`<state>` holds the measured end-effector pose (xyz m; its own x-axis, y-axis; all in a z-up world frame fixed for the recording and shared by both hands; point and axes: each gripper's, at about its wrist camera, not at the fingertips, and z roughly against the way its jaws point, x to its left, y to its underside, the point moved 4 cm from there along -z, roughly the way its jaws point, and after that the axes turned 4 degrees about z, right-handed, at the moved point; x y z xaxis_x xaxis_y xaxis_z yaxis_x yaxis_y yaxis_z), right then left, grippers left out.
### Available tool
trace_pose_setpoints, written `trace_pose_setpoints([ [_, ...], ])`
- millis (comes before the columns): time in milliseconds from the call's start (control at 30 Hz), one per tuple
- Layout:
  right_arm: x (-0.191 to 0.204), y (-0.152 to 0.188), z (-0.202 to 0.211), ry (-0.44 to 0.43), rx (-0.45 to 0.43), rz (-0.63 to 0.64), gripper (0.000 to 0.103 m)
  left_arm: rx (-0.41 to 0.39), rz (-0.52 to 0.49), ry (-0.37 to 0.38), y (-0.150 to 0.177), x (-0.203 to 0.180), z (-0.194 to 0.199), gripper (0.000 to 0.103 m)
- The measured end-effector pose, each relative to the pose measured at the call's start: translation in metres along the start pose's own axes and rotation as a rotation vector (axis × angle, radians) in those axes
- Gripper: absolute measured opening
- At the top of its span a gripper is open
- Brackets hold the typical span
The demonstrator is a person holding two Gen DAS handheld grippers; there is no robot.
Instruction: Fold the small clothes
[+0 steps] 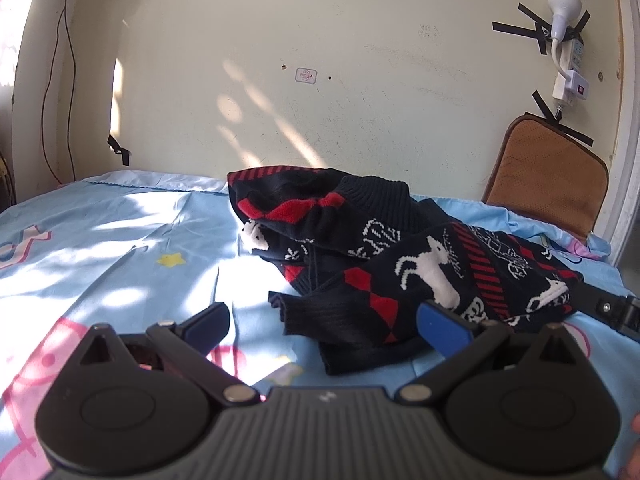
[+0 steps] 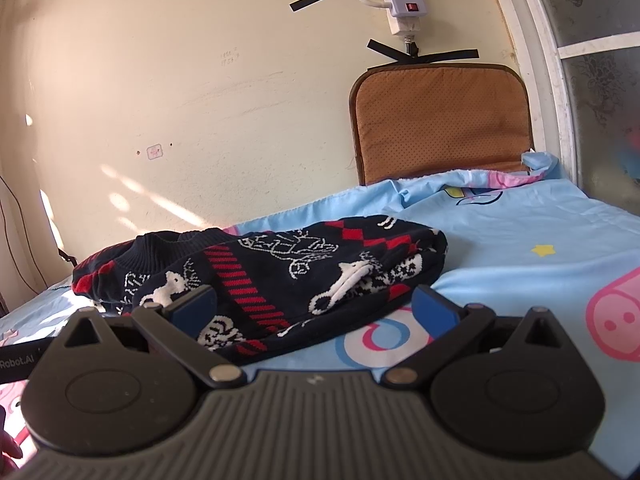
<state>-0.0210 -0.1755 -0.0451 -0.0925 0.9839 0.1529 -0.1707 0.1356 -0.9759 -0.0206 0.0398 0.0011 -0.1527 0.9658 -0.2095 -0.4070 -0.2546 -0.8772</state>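
Knitted dark-navy sweater [image 1: 400,256] with red diamonds and white animal figures lies crumpled on the light-blue bed sheet [image 1: 120,240], near the bed's far edge by the wall; its long axis runs left to right. Left gripper [image 1: 324,322], held low and level, fingers spread wide, empty, straddling a ribbed cuff. Right gripper [image 2: 314,306], likewise low, fingers spread wide around the hem, grasping nothing.

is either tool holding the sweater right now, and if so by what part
Nothing is held. The left tool and right tool are both open, and the sweater lies crumpled on the bedsheet, ungripped.
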Motion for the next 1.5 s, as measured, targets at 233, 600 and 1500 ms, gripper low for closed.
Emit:
trace_pose_setpoints([
  [233,0.0,0.0,-0.0001,0.0,0.0,0.0,0.103,0.03,-0.023,-0.001,0.0011,-0.0023,-0.0029,0.103],
  [600,0.0024,0.0009,0.0003,-0.003,-0.001,-0.002,0.103,0.046,-0.025,0.006,0.0011,-0.0022,-0.0036,0.103],
  [1500,0.0018,0.0001,0.0011,-0.012,-0.002,-0.006,0.103,0.046,-0.026,0.006,0.0007,-0.0022,-0.0038,0.103],
])
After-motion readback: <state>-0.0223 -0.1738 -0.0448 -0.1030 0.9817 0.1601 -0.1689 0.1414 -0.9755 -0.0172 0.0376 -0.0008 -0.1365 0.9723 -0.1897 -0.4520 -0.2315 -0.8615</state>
